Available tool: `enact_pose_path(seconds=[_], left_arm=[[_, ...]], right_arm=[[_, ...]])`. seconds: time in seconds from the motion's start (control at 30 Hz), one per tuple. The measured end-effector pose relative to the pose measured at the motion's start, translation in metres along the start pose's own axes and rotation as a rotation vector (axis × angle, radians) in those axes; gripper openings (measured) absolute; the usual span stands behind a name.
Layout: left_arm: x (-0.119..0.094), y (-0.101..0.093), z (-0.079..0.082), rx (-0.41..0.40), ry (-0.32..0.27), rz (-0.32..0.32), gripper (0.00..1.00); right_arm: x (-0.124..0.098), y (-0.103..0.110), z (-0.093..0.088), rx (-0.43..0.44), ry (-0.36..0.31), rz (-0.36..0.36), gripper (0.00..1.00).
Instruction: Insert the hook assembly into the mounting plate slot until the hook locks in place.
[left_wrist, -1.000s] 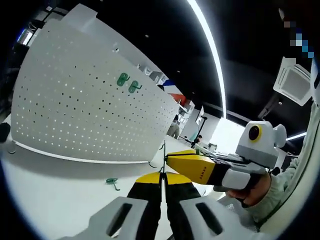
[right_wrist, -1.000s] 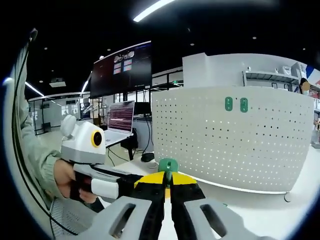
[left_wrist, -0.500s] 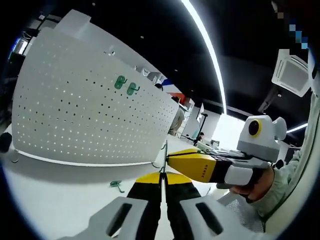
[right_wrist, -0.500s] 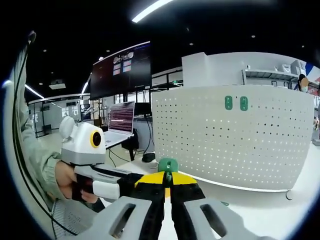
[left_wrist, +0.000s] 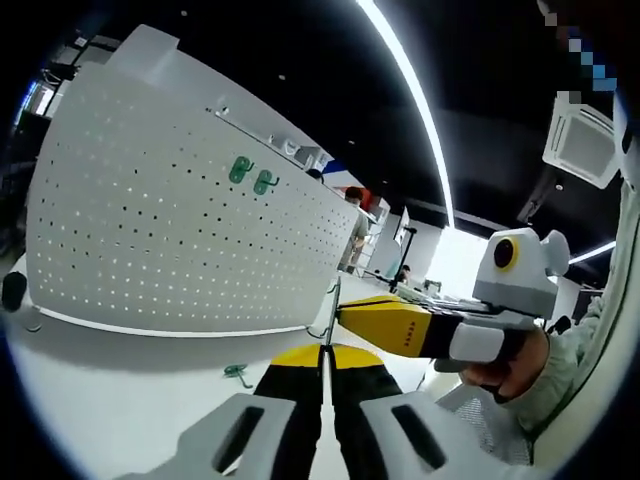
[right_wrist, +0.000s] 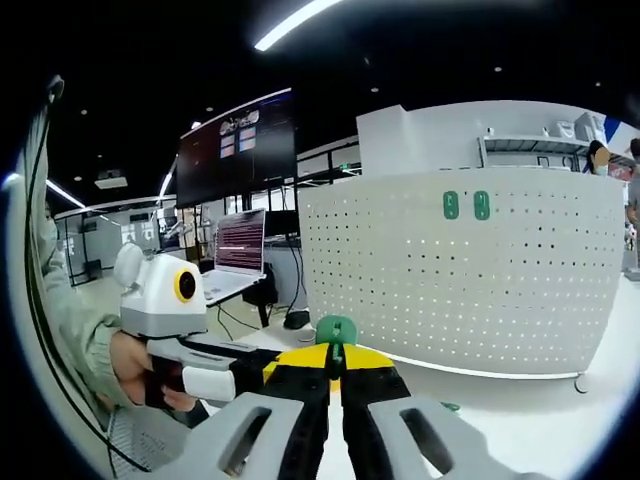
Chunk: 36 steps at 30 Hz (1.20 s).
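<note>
The right tongs (right_wrist: 335, 372) are standing clenched on a green hook (right_wrist: 336, 331), whose rounded head is poking up just above the yellow jaw tips, and in the left gripper view those same right tongs (left_wrist: 333, 318) are reaching in from the right with a thin wire part of the hook (left_wrist: 328, 312) hanging at their tip. The left tongs (left_wrist: 323, 362) are pressed together as well, jaws meeting along a narrow seam with nothing seen between them; in the right gripper view the left tongs (right_wrist: 268, 365) are coming in from the left, gripped by a person's hand (right_wrist: 135, 362). Ahead, the white perforated mounting plate (right_wrist: 470, 280) is standing upright on the white counter (right_wrist: 520, 420), well apart from both tongs. Two green hooks (right_wrist: 466, 205) are already sitting side by side high on the plate. A spare green hook (left_wrist: 236, 373) is lying on the counter near the plate's foot.
</note>
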<state>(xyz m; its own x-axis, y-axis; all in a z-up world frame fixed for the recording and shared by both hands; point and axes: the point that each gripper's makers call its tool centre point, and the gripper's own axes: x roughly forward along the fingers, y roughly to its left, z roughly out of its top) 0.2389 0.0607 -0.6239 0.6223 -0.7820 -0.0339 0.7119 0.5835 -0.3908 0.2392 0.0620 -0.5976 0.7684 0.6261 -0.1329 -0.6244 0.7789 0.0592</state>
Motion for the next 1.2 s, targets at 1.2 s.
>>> enact_pose_path(seconds=[1.2], left_arm=[[-0.0019, -0.0009, -0.0055, 0.141, 0.047, -0.001, 0.01]], right_arm=[[0.0007, -0.0019, -0.0041, 0.029, 0.011, -0.005, 0.0]])
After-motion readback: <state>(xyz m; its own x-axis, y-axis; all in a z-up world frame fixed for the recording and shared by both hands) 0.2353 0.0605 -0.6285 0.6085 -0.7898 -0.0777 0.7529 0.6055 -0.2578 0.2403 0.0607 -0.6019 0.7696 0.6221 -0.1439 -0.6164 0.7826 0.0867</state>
